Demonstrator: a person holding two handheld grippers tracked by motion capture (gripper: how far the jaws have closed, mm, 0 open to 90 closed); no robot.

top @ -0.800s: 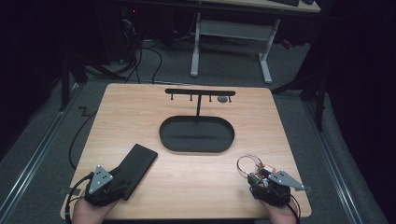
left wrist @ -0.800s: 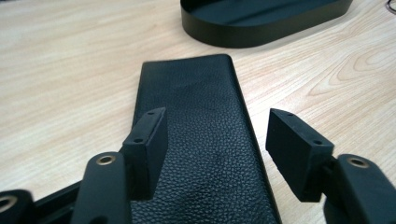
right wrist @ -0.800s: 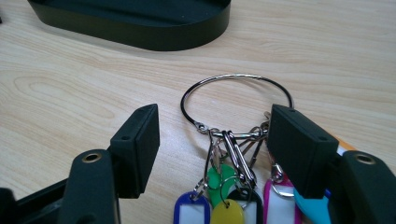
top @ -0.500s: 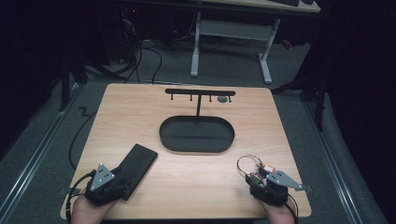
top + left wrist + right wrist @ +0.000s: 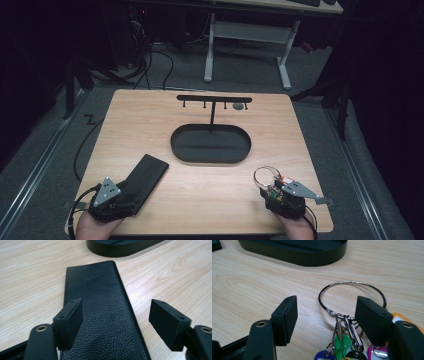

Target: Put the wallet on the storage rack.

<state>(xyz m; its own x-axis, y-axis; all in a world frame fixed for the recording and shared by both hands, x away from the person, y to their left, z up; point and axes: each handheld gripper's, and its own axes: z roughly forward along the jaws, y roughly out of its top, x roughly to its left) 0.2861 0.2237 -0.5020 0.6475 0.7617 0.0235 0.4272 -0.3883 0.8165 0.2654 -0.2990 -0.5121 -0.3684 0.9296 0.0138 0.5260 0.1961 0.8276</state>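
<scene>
Nothing on the table has shifted since the earlier frames; both grippers keep their places at its near edge.

Key ring with coloured tags lies flat near the right front corner, between the spread jaws of the right gripper, whose pads do not press on it, likely lined up for a pinch. Black leather wallet lies flat at the left front under the left gripper, jaws wide and released above it. Beyond both, mid-table, stands the hook stand on its oval tray, probably where the keys belong.
</scene>
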